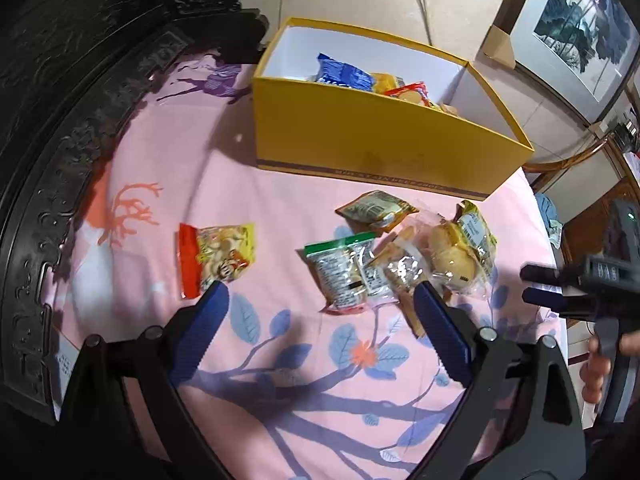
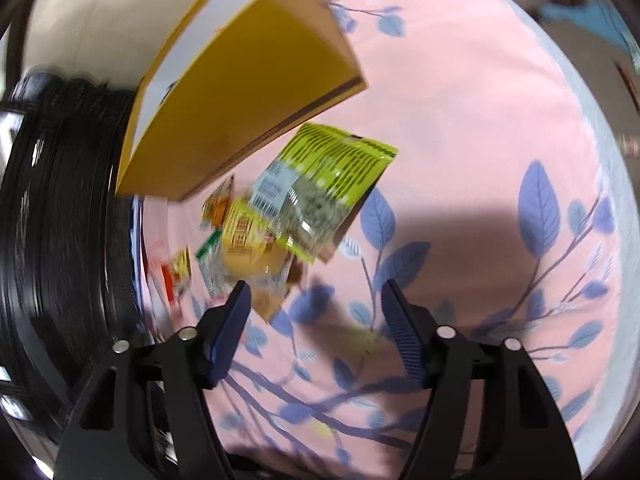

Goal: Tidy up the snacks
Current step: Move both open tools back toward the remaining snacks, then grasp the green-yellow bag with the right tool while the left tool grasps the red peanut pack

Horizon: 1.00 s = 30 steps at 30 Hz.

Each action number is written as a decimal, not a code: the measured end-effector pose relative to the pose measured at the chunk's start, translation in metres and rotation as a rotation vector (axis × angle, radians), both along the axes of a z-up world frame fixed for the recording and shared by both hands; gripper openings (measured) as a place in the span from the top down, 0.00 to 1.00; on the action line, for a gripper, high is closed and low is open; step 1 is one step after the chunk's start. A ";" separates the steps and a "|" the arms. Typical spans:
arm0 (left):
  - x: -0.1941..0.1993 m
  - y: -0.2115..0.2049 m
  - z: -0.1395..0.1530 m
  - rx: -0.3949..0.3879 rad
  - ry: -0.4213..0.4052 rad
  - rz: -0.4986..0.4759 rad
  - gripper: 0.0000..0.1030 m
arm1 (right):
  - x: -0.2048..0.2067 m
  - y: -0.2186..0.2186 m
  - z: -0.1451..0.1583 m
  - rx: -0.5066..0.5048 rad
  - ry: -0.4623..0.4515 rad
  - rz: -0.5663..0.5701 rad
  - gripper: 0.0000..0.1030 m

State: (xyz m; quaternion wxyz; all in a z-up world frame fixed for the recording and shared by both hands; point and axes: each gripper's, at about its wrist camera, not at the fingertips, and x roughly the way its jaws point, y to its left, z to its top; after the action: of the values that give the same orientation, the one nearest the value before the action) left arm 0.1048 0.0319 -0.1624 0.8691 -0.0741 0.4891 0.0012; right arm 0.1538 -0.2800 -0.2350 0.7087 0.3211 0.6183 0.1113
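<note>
Between the spread fingers of the left tool (image 1: 320, 304), which grips nothing, lies the green-topped packet (image 1: 344, 270) on the pink floral cloth (image 1: 280, 208), amid other snacks near the yellow box (image 1: 360, 136). The right tool (image 2: 316, 300) is likewise released. The packet looks light, crinkly, slippery and crushable; best pinched by its sealed edge.

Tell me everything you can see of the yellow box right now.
The yellow box is an open-topped rectangular carton, apparently cardboard, yellow outside and white inside, with a dark printed band along its base. It sits upright on the pink floral cloth at the far side, beyond the loose snacks. Inside, at its left end, lie a blue packet and a red-and-yellow packet; the right end looks bare. Neither gripper touches it, and no loose snack visibly leans on it.
</note>
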 end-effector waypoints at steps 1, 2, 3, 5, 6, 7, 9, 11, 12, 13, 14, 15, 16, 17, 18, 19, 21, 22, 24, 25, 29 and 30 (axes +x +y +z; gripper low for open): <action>-0.001 0.001 0.001 -0.003 -0.003 0.002 0.08 | 0.003 -0.002 -0.002 0.010 0.016 -0.036 0.23; -0.001 0.001 0.002 -0.005 -0.009 0.004 0.08 | 0.008 -0.004 -0.006 0.032 0.047 -0.104 0.18; -0.001 0.001 0.004 -0.008 -0.016 0.004 0.08 | 0.011 -0.005 -0.007 0.043 0.061 -0.141 0.16; -0.001 0.001 0.006 -0.013 -0.025 -0.004 0.08 | 0.019 -0.006 -0.011 0.068 0.089 -0.233 0.10; -0.002 0.000 0.006 -0.012 -0.029 -0.007 0.08 | 0.025 -0.004 -0.013 0.065 0.103 -0.262 0.10; 0.000 -0.001 0.007 -0.013 -0.030 -0.011 0.08 | 0.031 -0.001 -0.015 0.053 0.125 -0.275 0.09; 0.001 -0.002 0.008 -0.013 -0.035 -0.017 0.08 | 0.041 0.007 -0.020 0.037 0.172 -0.292 0.09; 0.000 -0.001 0.009 -0.012 -0.040 -0.017 0.08 | 0.049 0.016 -0.023 0.042 0.209 -0.310 0.09; -0.001 -0.001 0.010 -0.011 -0.041 -0.015 0.08 | 0.051 0.021 -0.024 0.029 0.217 -0.318 0.09; -0.001 0.001 0.010 -0.012 -0.043 -0.011 0.08 | 0.054 0.024 -0.024 0.011 0.220 -0.320 0.09; -0.002 0.004 0.009 -0.014 -0.043 -0.007 0.08 | 0.058 0.029 -0.024 -0.023 0.225 -0.316 0.09; -0.002 0.007 0.009 -0.017 -0.042 0.000 0.08 | 0.062 0.034 -0.026 -0.051 0.232 -0.305 0.09; -0.002 0.010 0.009 -0.020 -0.040 0.009 0.08 | 0.066 0.038 -0.027 -0.062 0.236 -0.288 0.09; -0.003 0.014 0.008 -0.021 -0.040 0.019 0.08 | 0.069 0.041 -0.029 -0.068 0.239 -0.270 0.09; -0.004 0.016 0.008 -0.021 -0.040 0.026 0.08 | 0.071 0.044 -0.031 -0.074 0.244 -0.255 0.10; -0.004 0.019 0.007 -0.020 -0.039 0.035 0.08 | 0.071 0.046 -0.033 -0.082 0.250 -0.247 0.14; -0.005 0.025 0.006 -0.017 -0.035 0.053 0.08 | 0.070 0.049 -0.031 -0.121 0.238 -0.245 0.23; -0.005 0.029 0.004 -0.015 -0.031 0.065 0.08 | 0.069 0.048 -0.031 -0.111 0.223 -0.242 0.27; -0.006 0.038 0.002 -0.013 -0.027 0.090 0.08 | 0.062 0.044 -0.032 -0.070 0.187 -0.230 0.34; -0.007 0.042 0.000 -0.009 -0.022 0.102 0.08 | 0.060 0.042 -0.032 -0.059 0.178 -0.226 0.37; -0.007 0.061 -0.009 0.005 0.008 0.164 0.08 | 0.040 0.025 -0.034 -0.022 0.162 -0.228 0.39; -0.007 0.065 -0.010 0.007 0.015 0.176 0.08 | 0.034 0.021 -0.033 -0.011 0.157 -0.228 0.39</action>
State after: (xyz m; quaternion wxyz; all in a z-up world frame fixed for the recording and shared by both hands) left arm 0.0979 0.0973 -0.1727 0.8622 -0.1138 0.4871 0.0800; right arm 0.1874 -0.2590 -0.2683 0.6680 0.3932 0.6319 0.0013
